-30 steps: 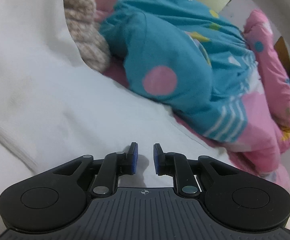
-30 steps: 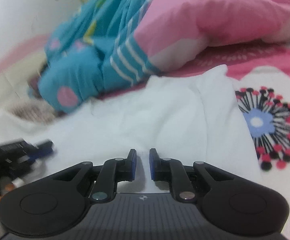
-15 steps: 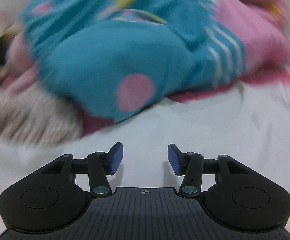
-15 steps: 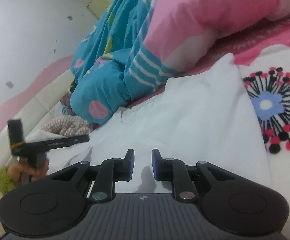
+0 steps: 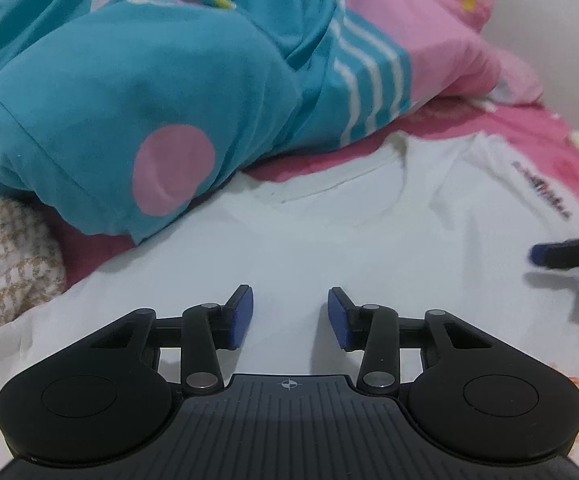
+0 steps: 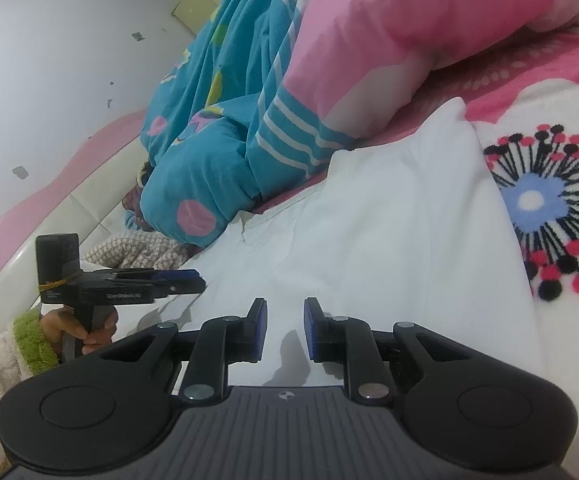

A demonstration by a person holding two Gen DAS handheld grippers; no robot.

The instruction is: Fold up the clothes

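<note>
A white T-shirt (image 5: 329, 248) lies spread flat on the bed, its round collar (image 5: 341, 188) toward the quilt. My left gripper (image 5: 289, 316) hovers low over the shirt's chest, open wide, with nothing between the blue pads. The right wrist view shows the same shirt (image 6: 389, 248) with a folded edge along its right side. My right gripper (image 6: 285, 324) is over the shirt's lower part, open by a narrow gap and holding nothing. The left gripper (image 6: 161, 280) shows at the left there, held by a hand (image 6: 85, 328). The right gripper's tip (image 5: 569, 254) enters the left view's right edge.
A bulky teal and pink quilt (image 5: 149, 100) lies just beyond the collar. A beige knitted garment (image 5: 5, 256) sits to the left. The pink bedsheet with a flower print (image 6: 549, 208) is right of the shirt. A pink and white headboard (image 6: 49, 208) and wall stand behind.
My left gripper swung right, from the shirt's left side to face the collar, and opened much wider. The right gripper tilted up and its gap grew slightly.
</note>
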